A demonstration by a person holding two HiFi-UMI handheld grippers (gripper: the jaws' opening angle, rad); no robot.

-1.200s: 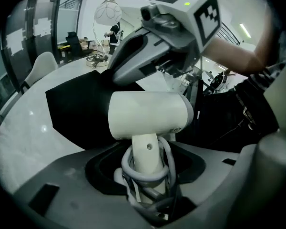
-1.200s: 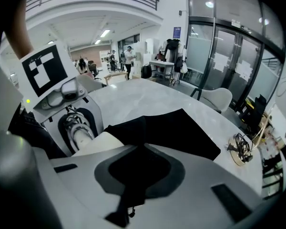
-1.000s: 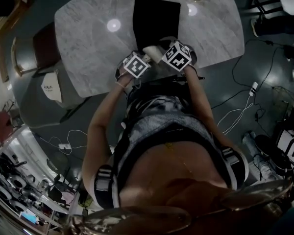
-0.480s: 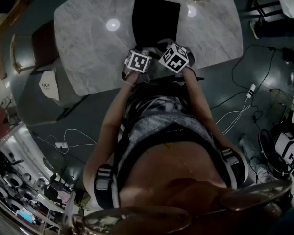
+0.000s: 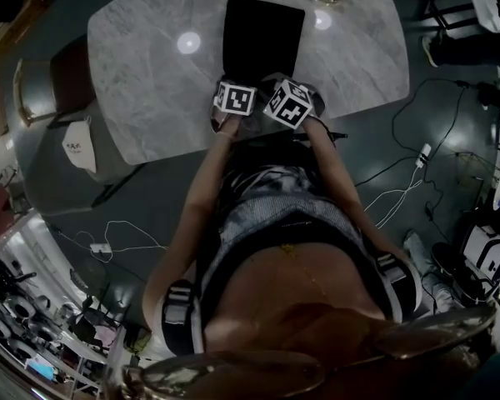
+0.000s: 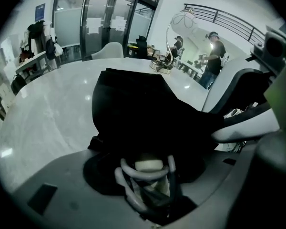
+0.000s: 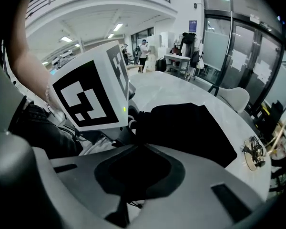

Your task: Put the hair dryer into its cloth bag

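- Hair dryer (image 6: 148, 165): only a pale part w/ grey loops round it shows, prob. its cord. It sits in the left hand-held gripper (image 6: 148, 178), whose jaws stand at middle width and are closed on it, as far as I can judge.
- Cloth bag (image 5: 262, 32) lies flat on the counter (image 5: 150, 65). Its long axis runs away from the person and its near short edge is right at both grippers.
- Right hand-held gripper (image 7: 136, 168): jaws narrow, pressed together. Black cloth goes into them, so I think it holds the bag's near edge, i.e. the mouth.
- Key relation: the bag is directly ahead of the dryer, touching or nearly. Whether the tip is already inside, I cannot tell.
- Next move, in my judgement: the left hand-held gripper pushes forward along the bag's long axis while the right one lifts the mouth edge.
- Risk: the loops may catch on that edge.
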